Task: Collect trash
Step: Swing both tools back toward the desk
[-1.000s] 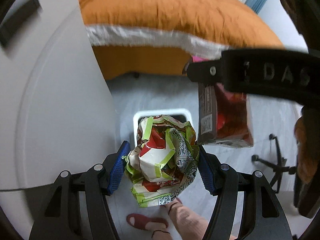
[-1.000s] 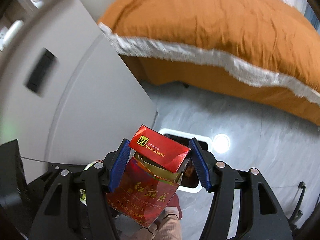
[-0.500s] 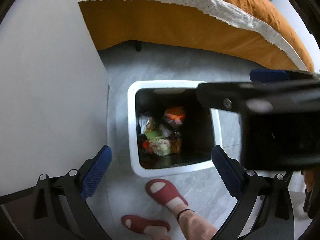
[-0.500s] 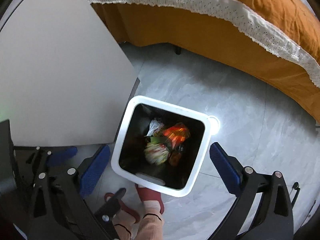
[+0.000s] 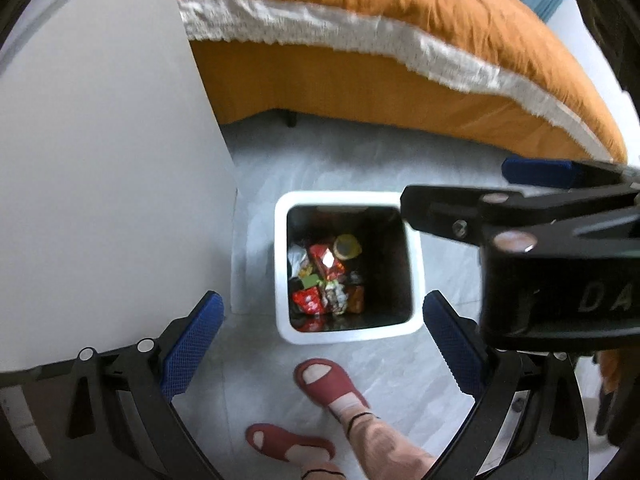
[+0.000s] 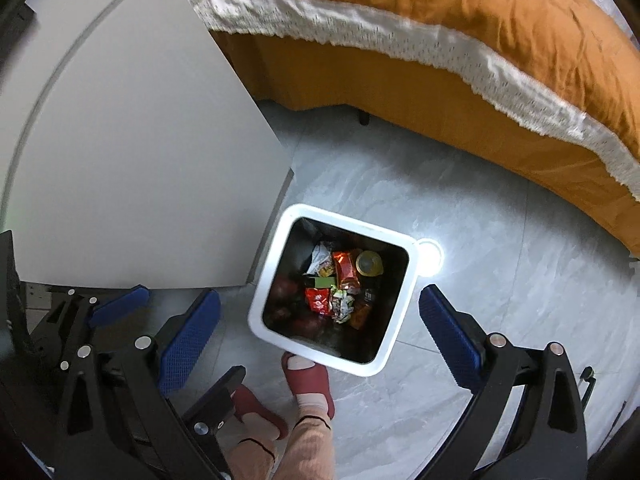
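A white square trash bin (image 5: 281, 272) (image 6: 269, 280) stands on the grey floor below both grippers. Its dark inside holds several pieces of trash: red wrappers (image 5: 326, 262) (image 6: 346, 268), a crumpled green-and-white wrapper (image 6: 341, 303) and a round yellow lid (image 5: 347, 247) (image 6: 369, 263). My left gripper (image 5: 323, 346) hangs over the bin, open, with nothing between its blue pads. My right gripper (image 6: 319, 338) is open and empty too, above the bin's near edge. The right gripper's black body (image 5: 552, 264) crosses the right side of the left wrist view.
A white cabinet panel (image 5: 104, 160) (image 6: 140, 160) rises at the left, close to the bin. A bed with an orange cover and white lace trim (image 5: 400, 32) (image 6: 440, 40) fills the back. A person's feet in red slippers (image 5: 326, 386) (image 6: 308, 380) stand just before the bin.
A second ago the left gripper held a crumpled green wrapper and the right a red carton. Both opened wide; those items now lie down in the bin. Both grippers sank toward the bin.
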### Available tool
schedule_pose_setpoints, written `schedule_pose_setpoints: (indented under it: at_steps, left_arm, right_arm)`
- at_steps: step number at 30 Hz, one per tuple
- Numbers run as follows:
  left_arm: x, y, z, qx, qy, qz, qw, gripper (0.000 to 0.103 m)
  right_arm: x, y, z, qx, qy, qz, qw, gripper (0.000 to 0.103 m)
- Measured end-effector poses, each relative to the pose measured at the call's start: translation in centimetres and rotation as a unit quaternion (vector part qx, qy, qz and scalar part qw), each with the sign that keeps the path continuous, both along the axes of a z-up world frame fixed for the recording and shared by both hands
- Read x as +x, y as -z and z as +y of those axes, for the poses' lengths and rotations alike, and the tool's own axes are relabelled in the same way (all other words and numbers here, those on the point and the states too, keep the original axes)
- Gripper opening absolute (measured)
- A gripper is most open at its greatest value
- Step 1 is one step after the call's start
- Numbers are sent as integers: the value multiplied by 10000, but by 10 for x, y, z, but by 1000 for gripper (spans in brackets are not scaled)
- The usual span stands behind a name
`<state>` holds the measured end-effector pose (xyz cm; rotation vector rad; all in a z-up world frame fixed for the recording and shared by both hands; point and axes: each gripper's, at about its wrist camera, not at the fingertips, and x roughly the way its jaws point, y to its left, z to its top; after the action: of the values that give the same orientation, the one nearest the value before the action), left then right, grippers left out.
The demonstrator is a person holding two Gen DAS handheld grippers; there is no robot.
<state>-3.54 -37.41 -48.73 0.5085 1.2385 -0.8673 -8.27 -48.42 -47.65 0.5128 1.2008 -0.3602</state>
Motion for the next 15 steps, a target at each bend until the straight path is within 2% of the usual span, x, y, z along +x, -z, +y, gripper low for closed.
schedule_pose_setpoints:
  at_steps: [3,7,10,15]
  left_arm:
    - [-3,-38,4,-126,-24,-124,9998,98]
    - [-16,-112,9,-291,87,-808,9963,98]
    - [-16,-174,21,-710,-101,-1030,9921,98]
    - [-9,-257,45,-1268,-469,-1430,9805,98]
  right_arm:
    - [-7,-36,3,-62,92,-156,9998,99]
    - [-19,-93,11,-162,319,-431,9984,99]
    - [-22,-152,20,-446,343,-785,9953,99]
    - [-18,-229,33,-608,234,-1341,9888,99]
